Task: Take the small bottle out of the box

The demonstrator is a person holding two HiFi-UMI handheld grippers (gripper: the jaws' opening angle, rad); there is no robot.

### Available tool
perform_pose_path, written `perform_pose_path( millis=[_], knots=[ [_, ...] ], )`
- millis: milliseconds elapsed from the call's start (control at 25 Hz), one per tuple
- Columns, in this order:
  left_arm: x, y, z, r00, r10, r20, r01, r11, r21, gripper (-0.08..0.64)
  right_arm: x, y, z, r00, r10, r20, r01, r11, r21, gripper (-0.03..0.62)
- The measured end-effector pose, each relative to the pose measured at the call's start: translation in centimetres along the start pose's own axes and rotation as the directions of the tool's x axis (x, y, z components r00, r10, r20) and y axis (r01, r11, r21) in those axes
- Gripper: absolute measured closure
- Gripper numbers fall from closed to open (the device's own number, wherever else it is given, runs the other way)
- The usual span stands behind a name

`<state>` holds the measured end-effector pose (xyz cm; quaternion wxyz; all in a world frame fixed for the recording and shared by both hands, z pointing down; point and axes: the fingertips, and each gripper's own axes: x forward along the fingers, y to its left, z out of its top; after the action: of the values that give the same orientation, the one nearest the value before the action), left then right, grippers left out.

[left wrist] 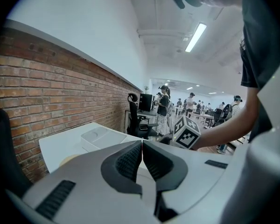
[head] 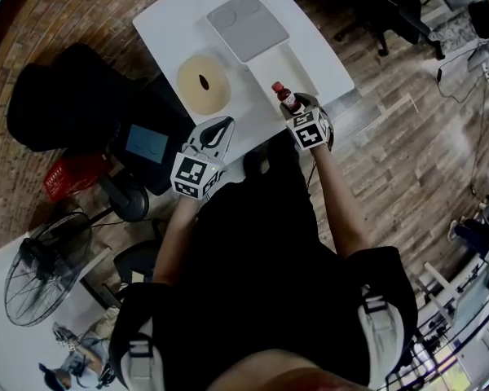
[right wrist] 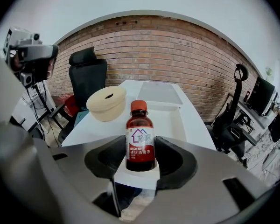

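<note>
Your right gripper [right wrist: 140,158] pinches the bottle [right wrist: 140,136] upright at mid-frame, the box [right wrist: 167,118] just above it; your left gripper [left wrist: 142,157] is pressed together, empty.

A black short-sleeved top [head: 261,251] is worn, with pale grey straps [head: 138,357] at 7 and 5 o'clock. The left claw [left wrist: 142,148] and right claw [right wrist: 140,157] are shelled in light grey, fitted with dark pads [left wrist: 128,162] and topped by black-and-white marker cubes [head: 197,175].

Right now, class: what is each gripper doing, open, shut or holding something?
Left gripper: shut, nothing between its jaws.
Right gripper: shut on the small dark-red bottle with a red cap and white label.
</note>
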<state>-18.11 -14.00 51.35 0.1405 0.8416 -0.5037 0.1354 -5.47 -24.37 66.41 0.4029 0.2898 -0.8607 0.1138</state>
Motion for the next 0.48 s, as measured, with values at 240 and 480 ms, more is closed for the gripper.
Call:
perform_pose_path(
  millis=[240,480],
  knots=[
    [-1.0,0.1,-0.5,1.000,-0.006,0.016,0.006,1.000,-0.004,0.537,-2.7,1.7,1.4,0.998,-0.025,0.050,0.027,0.999,-0.037,0.394],
    [-1.3,-0.3,-1.1,1.000,-0.022,0.022,0.022,1.000,-0.010,0.537,-5.0,3.4,1.9,0.995,-0.035,0.090,0.037,0.999,-0.030,0.394]
  ],
)
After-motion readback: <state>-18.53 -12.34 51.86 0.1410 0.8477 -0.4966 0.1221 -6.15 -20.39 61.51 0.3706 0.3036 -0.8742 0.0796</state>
